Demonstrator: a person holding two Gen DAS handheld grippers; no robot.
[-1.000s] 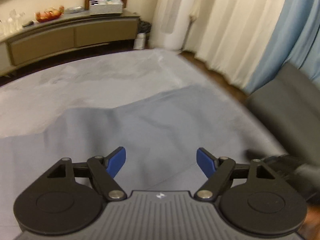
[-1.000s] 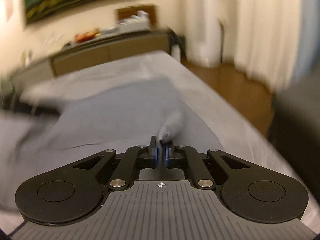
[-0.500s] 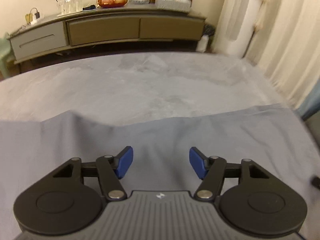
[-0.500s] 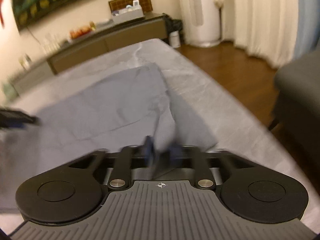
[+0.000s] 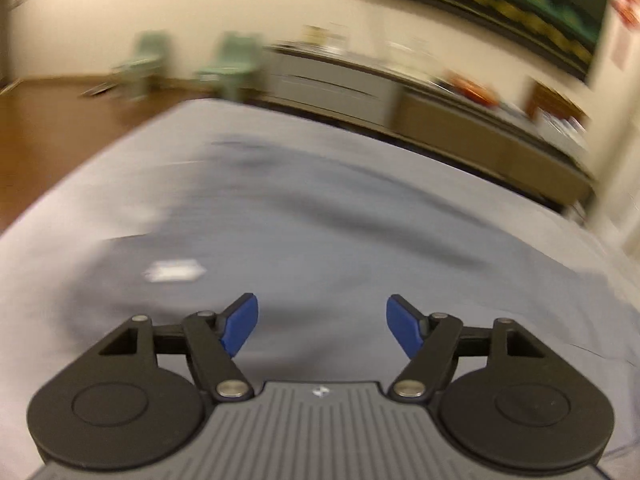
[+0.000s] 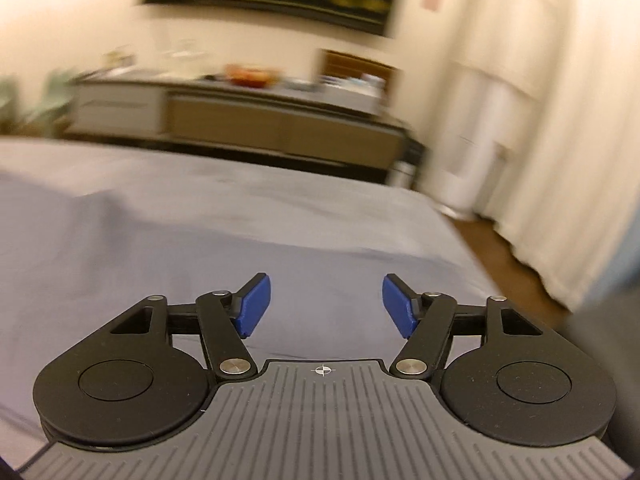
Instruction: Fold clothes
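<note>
The left gripper (image 5: 322, 330) tilts downward, its blue pads (image 5: 239, 330) standing far apart with nothing between them, and its jaws are opening. The right gripper (image 6: 326, 306) also angles downward, though less steeply, its blue pads (image 6: 254, 304) spread wide and bare, and its jaws too are opening with nothing caught between them. On each one the black linkage arms splay out to left and right from the ribbed grey body nearest the camera.
</note>
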